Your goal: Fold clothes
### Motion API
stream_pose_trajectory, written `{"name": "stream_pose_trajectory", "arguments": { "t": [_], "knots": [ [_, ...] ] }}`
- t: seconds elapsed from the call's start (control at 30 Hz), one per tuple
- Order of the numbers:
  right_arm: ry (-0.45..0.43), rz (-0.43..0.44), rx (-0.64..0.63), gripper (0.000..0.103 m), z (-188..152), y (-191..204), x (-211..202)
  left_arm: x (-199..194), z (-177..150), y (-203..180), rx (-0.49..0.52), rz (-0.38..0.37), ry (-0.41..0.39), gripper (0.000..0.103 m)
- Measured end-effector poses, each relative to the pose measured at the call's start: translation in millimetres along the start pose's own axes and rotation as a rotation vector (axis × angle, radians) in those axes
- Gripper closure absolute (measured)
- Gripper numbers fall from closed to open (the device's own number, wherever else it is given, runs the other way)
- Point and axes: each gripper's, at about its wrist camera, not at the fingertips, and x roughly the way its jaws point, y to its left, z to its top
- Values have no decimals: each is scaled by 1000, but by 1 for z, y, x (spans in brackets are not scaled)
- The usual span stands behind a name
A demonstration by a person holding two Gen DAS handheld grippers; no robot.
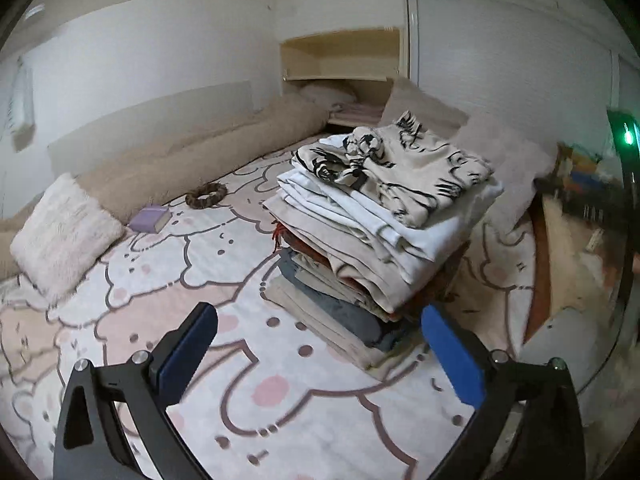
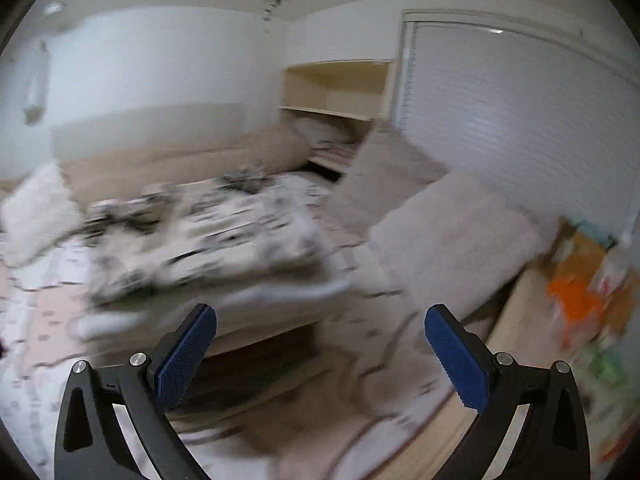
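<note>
Both tools, left tool point(image 1: 320, 354) and right tool point(image 2: 320, 354), gape wide, empty.

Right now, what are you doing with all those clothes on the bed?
Someone is folding clothes with a gripper in each hand. A tall stack of folded clothes sits on the pink and white patterned bedcover, with a black and white patterned garment on top. The left gripper and the right gripper are both open and holding nothing. The right view is blurry, so it is hard to see more there.
</note>
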Motion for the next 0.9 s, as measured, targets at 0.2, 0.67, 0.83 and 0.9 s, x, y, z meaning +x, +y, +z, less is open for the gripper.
{"name": "stream_pose_trajectory", "arguments": {
  "t": [0.2,0.67,0.83,0.9],
  "knots": [
    [-28,16,36,0,-45,50,-53,-51,-35,-2,-40,62,-81,0],
    [-100,57,-18,0,-87,83,-143,-152,-79,20,-177,186,-205,0],
    [-112,88,32,0,-94,81,-168,-177,-92,25,-192,212,-230,0],
    [-120,87,12,0,-97,85,-175,-183,-97,26,-188,231,-237,0]
  ]
}}
